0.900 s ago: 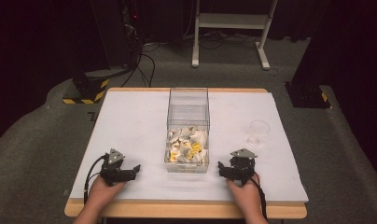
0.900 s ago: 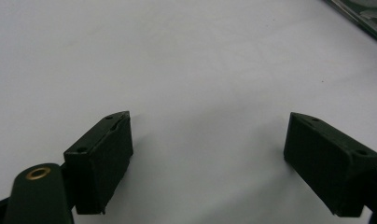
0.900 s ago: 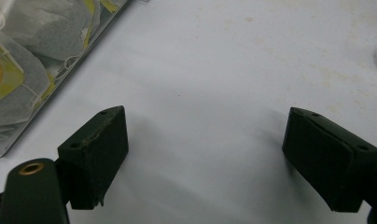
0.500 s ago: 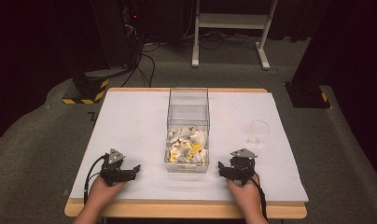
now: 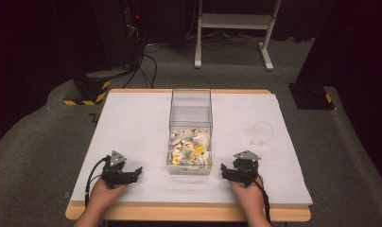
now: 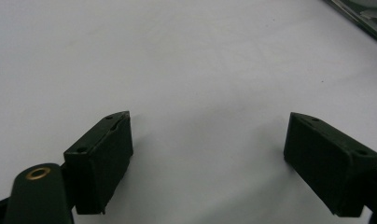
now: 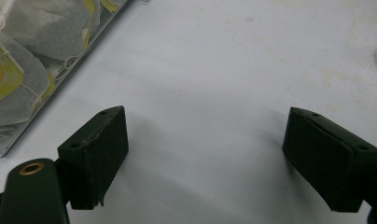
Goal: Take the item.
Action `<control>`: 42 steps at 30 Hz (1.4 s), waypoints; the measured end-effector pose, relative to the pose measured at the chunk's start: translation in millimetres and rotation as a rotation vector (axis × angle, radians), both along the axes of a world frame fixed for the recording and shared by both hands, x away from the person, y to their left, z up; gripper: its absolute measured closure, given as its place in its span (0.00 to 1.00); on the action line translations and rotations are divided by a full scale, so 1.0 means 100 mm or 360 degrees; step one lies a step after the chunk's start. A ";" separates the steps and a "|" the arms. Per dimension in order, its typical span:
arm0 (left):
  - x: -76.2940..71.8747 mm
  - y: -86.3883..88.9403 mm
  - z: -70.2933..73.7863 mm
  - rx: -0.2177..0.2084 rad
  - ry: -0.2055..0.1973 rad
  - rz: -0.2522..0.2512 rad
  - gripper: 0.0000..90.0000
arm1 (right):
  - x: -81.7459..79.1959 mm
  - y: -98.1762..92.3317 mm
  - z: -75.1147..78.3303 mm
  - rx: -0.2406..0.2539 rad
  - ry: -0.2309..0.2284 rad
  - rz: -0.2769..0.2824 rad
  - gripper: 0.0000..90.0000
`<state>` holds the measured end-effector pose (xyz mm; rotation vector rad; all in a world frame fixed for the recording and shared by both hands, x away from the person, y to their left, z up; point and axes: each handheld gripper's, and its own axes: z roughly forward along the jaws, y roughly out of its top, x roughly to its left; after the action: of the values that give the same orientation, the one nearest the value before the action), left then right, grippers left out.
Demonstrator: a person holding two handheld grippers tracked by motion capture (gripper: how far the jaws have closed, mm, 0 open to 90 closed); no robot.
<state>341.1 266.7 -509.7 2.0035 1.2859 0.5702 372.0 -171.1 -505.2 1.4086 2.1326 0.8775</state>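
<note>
A clear plastic box (image 5: 190,124) stands mid-table, its near half heaped with white and yellow tea bags (image 5: 191,147). The tea bags (image 7: 23,51) also press against the box wall at the upper left of the right gripper view. A small clear glass (image 5: 261,134) stands right of the box. My left gripper (image 5: 138,171) rests on the white table near the front left, open, nothing between its pads (image 6: 100,161). My right gripper (image 5: 223,171) rests near the front right, just right of the box's near corner, open and empty, with one pad (image 7: 94,154) beside the box.
The white table top (image 5: 132,123) has a wooden front edge (image 5: 189,213). Beyond the table lie grey carpet, dark equipment with cables (image 5: 132,52) and a white stand (image 5: 234,28). A corner of the box (image 6: 364,18) sits at the upper right of the left gripper view.
</note>
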 end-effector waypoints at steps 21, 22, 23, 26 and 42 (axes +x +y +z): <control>0.00 0.00 0.00 0.0000 0.0002 0.0000 0.18 | -0.03 -0.03 0.04 0.0029 -0.0026 0.0024 0.15; 0.00 0.00 0.00 0.0000 0.0002 0.0001 0.18 | -0.03 -0.02 0.05 0.0031 -0.0028 0.0027 0.15; 0.00 0.00 0.00 0.0001 0.0002 0.0000 0.18 | -0.03 -0.02 0.06 0.0029 -0.0034 0.0034 0.15; 0.00 0.00 0.00 0.0000 0.0002 0.0000 0.18 | -0.04 -0.02 0.07 0.0037 -0.0044 0.0040 0.15; 0.01 0.00 0.00 0.0010 0.0007 0.0005 0.16 | -0.08 -0.02 0.16 0.0052 -0.0092 0.0075 0.15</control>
<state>341.7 266.9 -509.4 2.0089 1.2917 0.5726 364.4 -173.2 -489.1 1.3375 2.1251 0.9633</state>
